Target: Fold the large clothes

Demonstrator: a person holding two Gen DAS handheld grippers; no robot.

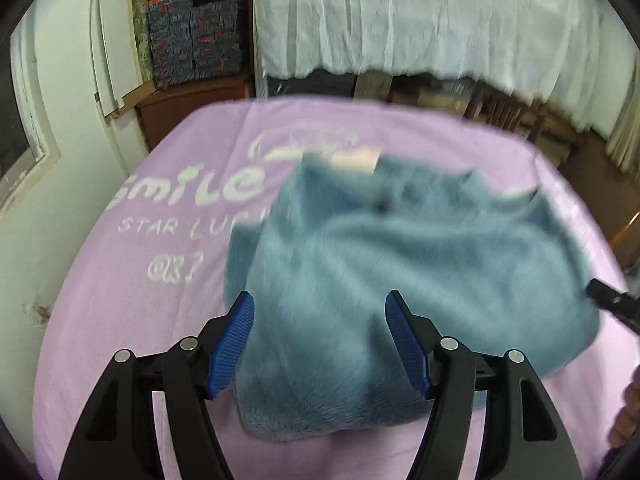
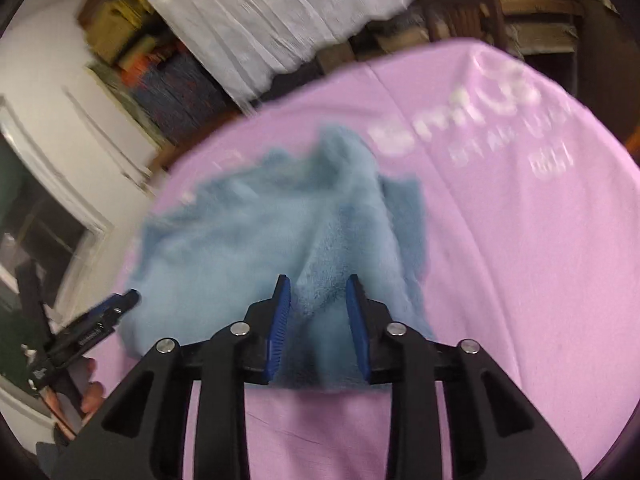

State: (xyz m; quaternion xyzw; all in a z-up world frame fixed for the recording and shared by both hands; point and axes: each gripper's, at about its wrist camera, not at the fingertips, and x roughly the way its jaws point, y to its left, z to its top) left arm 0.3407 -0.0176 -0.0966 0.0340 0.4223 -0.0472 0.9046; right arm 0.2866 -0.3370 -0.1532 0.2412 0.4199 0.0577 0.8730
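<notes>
A fluffy blue garment (image 1: 400, 280) lies bunched on a lilac sheet (image 1: 120, 300) with white lettering. My left gripper (image 1: 319, 298) hovers open over the garment's near edge, its blue-padded fingers (image 1: 236, 336) wide apart with the cloth beneath them. In the right wrist view the garment (image 2: 248, 224) rises in a ridge toward my right gripper (image 2: 318, 280), whose fingers (image 2: 280, 312) pinch a thick fold of it. The other gripper's tip (image 2: 104, 316) shows at the garment's left edge, with a hand (image 2: 90, 396) behind it. The frames are blurred by motion.
The lilac sheet (image 2: 520, 260) covers a bed or table ending at a far edge. Behind it hang white curtains (image 1: 420, 20); stacked boxes and fabric (image 1: 192, 32) and a wooden cabinet (image 1: 180, 108) stand at the back left, beside a white door (image 1: 60, 100).
</notes>
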